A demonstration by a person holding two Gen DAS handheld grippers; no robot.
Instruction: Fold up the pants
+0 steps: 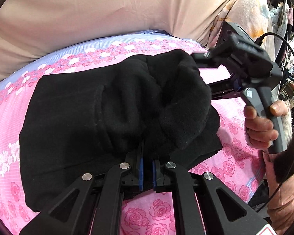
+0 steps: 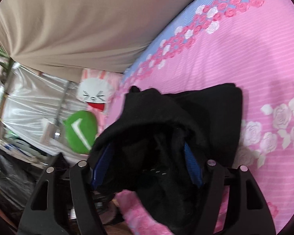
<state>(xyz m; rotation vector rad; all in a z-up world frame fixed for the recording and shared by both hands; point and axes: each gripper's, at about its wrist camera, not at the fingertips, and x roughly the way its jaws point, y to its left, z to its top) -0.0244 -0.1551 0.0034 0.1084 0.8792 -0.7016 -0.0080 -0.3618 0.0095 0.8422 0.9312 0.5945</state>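
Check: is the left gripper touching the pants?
Touching. The left wrist view shows the left gripper with fingers nearly closed, pinching a fold of the black pants.

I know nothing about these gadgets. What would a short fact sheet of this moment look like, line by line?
Garment: black pants, partly folded, bunched where the tongs meet them
Surface: pink rose-print bedsheet
Left tongs: nearly closed, pinching the near edge of the pants
Right tongs: spread wide, fabric draped over and between the blue pads
Right hand: wrapped around its tool's grey handle
Behind the bed: beige fabric backdrop
Beside the bed: white rabbit-face cushion and green cushion
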